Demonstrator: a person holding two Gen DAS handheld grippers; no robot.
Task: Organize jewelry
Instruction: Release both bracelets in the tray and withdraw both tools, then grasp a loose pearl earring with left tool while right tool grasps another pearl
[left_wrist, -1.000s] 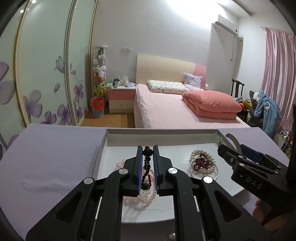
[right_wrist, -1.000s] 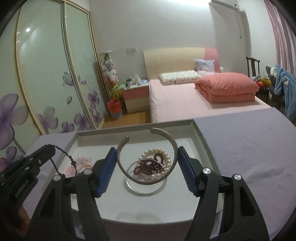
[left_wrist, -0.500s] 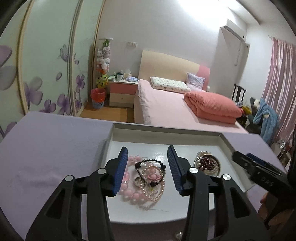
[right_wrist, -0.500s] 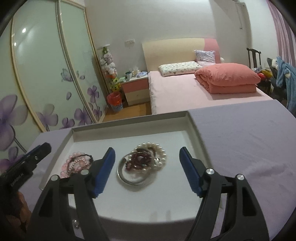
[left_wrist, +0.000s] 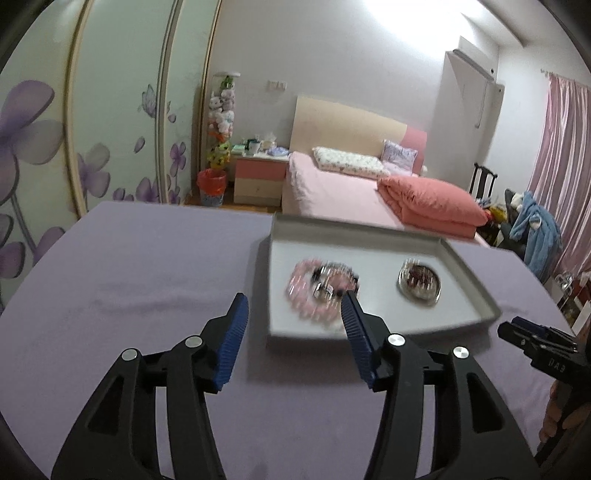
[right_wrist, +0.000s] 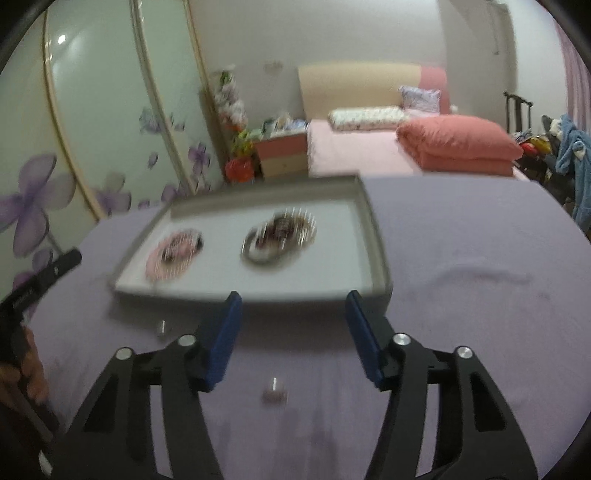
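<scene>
Left tool (left_wrist: 293, 306) gapes wide, empty, its tips at the tray's (left_wrist: 476, 291) near-left corner. Inside the tray, the pink bead pile (left_wrist: 321, 288) lies left and the ringed pearl pile (left_wrist: 419, 282) right. Right tool (right_wrist: 291, 306) is equally spread and empty, just short of the tray's near rim. Two small loose pieces (right_wrist: 274, 392) lie on the purple counter (left_wrist: 147, 277) near it; judged the likeliest next pickup, unobstructed.
</scene>
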